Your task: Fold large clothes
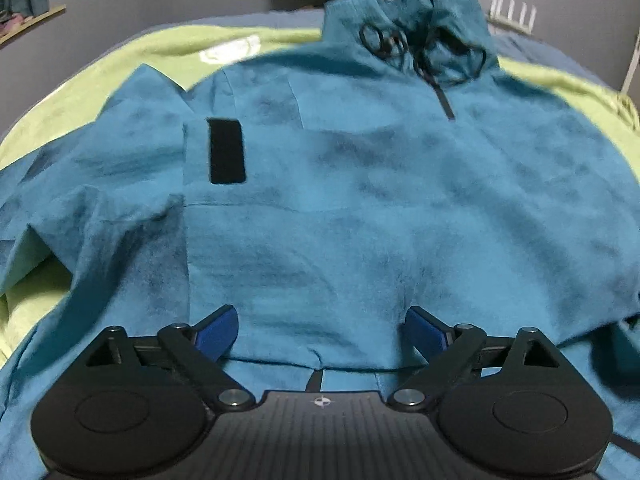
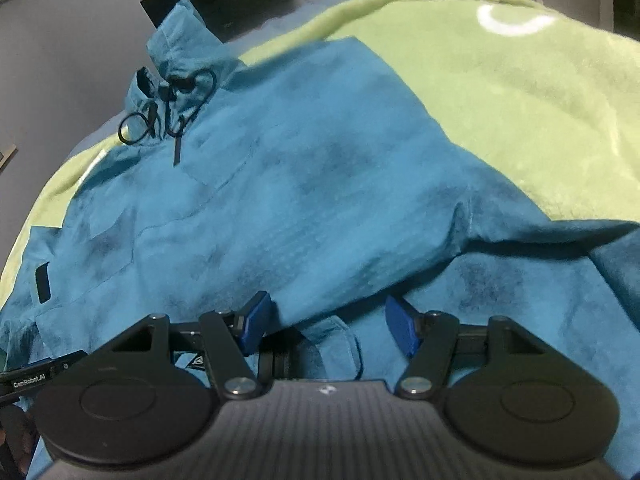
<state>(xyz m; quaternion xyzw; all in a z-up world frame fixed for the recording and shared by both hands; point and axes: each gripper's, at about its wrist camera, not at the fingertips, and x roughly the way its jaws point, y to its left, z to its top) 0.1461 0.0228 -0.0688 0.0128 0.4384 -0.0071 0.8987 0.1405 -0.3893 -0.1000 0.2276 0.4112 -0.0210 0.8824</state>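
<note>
Teal jacket (image 1: 360,200) on green blanket (image 2: 520,100), "GenRobot.AI" label (image 2: 29,381), both tongs open

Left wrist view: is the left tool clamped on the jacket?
No, the left tool is open, its fingers spread above the teal jacket.

The left gripper (image 1: 321,330) has its 2 blue fingers (image 1: 218,332) spread wide apart, nothing held between them; the right gripper (image 2: 326,330) is likewise wide open, its blue fingers (image 2: 402,332) angled inward, nothing clamped.
</note>
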